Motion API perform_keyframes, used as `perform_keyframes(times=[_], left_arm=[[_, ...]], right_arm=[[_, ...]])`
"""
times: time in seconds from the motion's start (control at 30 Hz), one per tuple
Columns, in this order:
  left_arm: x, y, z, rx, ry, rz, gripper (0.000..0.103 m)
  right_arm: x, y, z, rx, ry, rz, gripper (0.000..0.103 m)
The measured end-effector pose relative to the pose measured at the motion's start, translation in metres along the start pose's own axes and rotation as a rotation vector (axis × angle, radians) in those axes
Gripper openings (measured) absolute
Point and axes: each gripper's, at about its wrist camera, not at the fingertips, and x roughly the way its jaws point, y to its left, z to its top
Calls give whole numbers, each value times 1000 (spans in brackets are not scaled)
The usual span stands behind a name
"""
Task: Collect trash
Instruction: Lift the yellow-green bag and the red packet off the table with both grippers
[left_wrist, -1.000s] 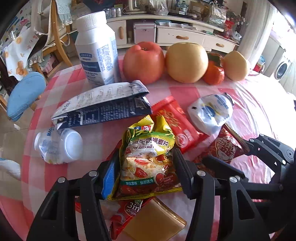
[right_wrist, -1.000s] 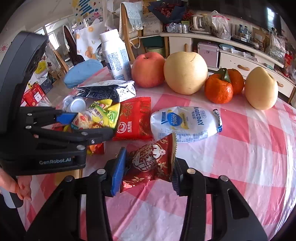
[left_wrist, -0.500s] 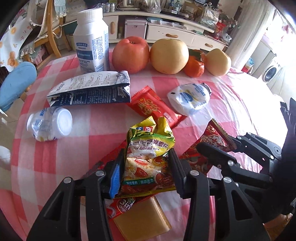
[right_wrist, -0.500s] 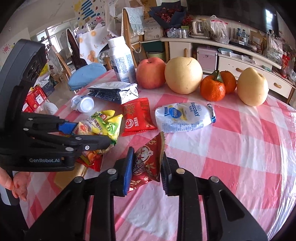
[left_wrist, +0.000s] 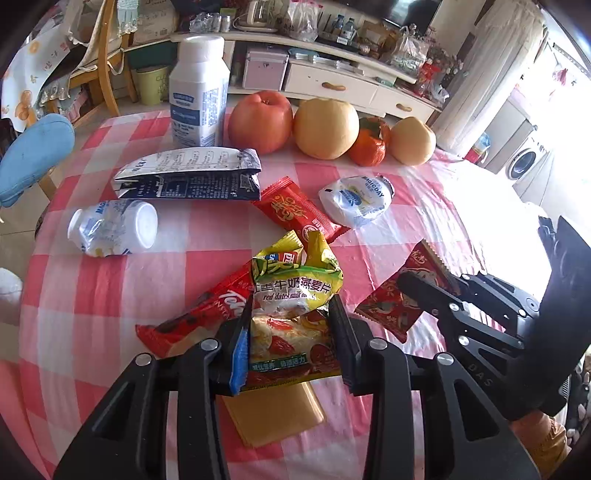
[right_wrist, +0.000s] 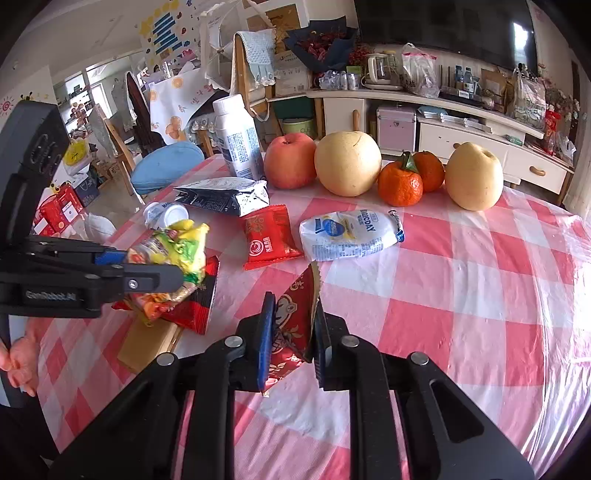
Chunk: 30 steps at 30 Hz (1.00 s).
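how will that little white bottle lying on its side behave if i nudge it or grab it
The little white bottle lies on its side and looks round, so a nudge would likely roll it. Its crinkled label and small size suggest it is empty and light. Smooth plastic could slip between tongs.

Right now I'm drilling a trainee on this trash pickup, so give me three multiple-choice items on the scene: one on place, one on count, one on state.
1. Where does the white upright bottle stand?
A. left of the apple
B. between the pears
C. on the floor

2. How many mandarins are on the table?
A. one
B. two
C. four

3. What does the right tool hold?
A. nothing
B. a lying bottle
C. the red snack wrapper

Answers: 1 A, it stands just left of the apple; 2 B, two sit between the pears; 3 C, its fingers pinch the wrapper off the cloth.
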Motion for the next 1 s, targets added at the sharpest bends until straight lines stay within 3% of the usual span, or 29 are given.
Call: perform_keyframes(times=[1.0], left_arm=[[-71, 41, -36, -31, -93, -80, 40]], right_arm=[[-46, 47, -33, 33, -24, -53, 19]])
